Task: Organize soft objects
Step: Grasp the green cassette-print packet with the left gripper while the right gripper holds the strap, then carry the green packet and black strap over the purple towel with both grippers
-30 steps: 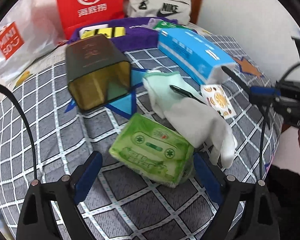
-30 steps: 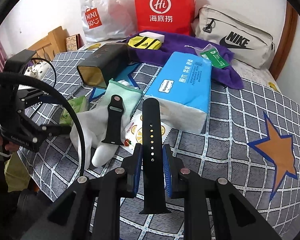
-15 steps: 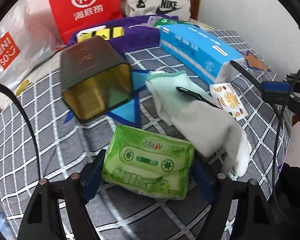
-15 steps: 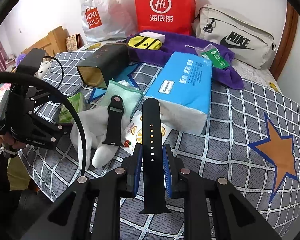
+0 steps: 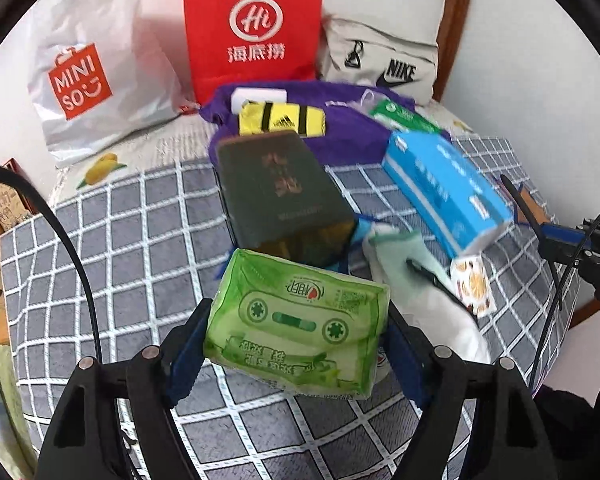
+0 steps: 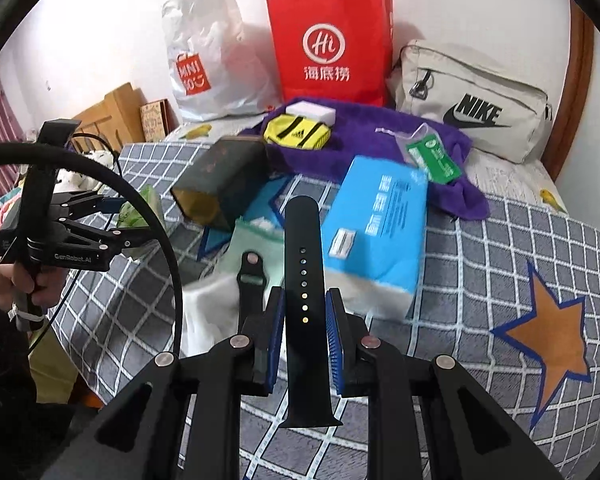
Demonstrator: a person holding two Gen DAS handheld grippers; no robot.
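Note:
My left gripper (image 5: pixel 296 344) is shut on a green tissue pack (image 5: pixel 296 328) and holds it above the checked bedspread (image 5: pixel 140 240), in front of the dark open box (image 5: pixel 280 196) lying on its side. My right gripper (image 6: pixel 303 324) is shut on a black watch strap (image 6: pixel 303 280) and holds it upright over the bed. The second black strap (image 6: pixel 250 284) lies on a white cloth (image 6: pixel 208 304) beside a mint-green cloth (image 6: pixel 260 244). The left gripper with the green pack also shows at the left of the right wrist view (image 6: pixel 112 220).
A blue tissue box (image 6: pixel 380 224) lies right of the cloths. A purple towel (image 6: pixel 364 136) with a yellow pouch (image 6: pixel 296 132) lies behind. A red bag (image 6: pixel 328 44), a white Miniso bag (image 6: pixel 208 52) and a Nike bag (image 6: pixel 472 100) stand against the wall.
My left gripper closed on the green tissue pack and lifted it off the bedspread toward the dark box. My right gripper kept the strap and barely moved.

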